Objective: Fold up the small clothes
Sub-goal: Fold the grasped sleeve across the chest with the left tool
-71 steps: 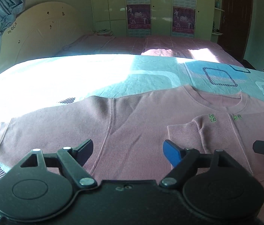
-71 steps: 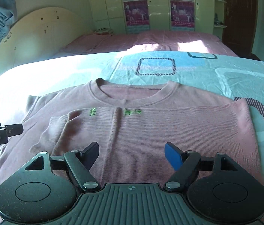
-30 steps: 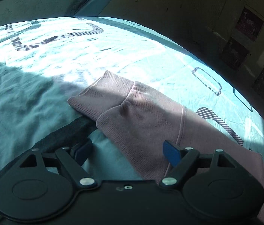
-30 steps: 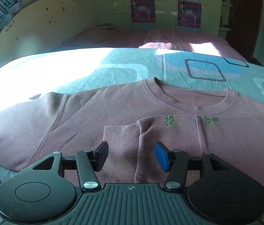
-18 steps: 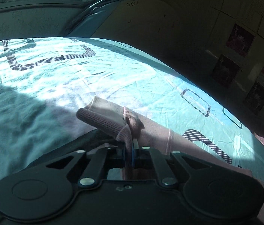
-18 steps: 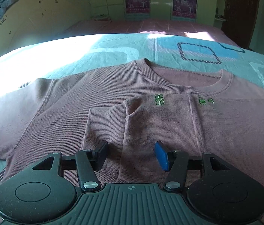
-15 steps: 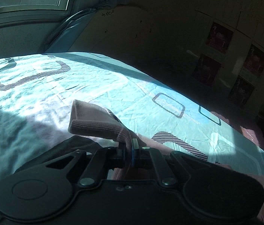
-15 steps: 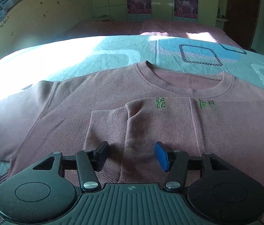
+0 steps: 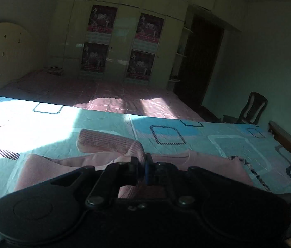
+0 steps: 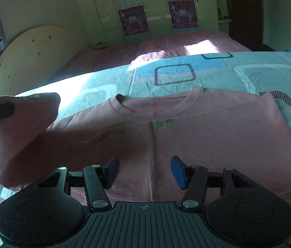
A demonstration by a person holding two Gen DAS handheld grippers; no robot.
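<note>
A pink sweater (image 10: 207, 136) lies front up on the teal bedsheet (image 10: 248, 76), collar (image 10: 155, 105) towards the far side, with small green embroidery (image 10: 165, 123) below it. My left gripper (image 9: 140, 166) is shut on the sweater's left sleeve (image 9: 108, 142) near the cuff and holds it raised above the bed. In the right wrist view that lifted sleeve (image 10: 21, 128) hangs at the left, with one left finger (image 10: 0, 111) showing on it. My right gripper (image 10: 144, 170) hovers open over the sweater's lower front with nothing between its pads.
A second bed with a pink cover (image 10: 155, 45) stands beyond this one, with a pale headboard (image 10: 33, 55) at the left. A wardrobe with posters (image 9: 122, 41) fills the back wall. A dark chair (image 9: 253, 109) and a door (image 9: 203, 62) are at the right.
My left gripper shut on the sleeve cuff, lifted it off the sheet and swung it towards the sweater's body. My right gripper shifted right over the sweater, still open.
</note>
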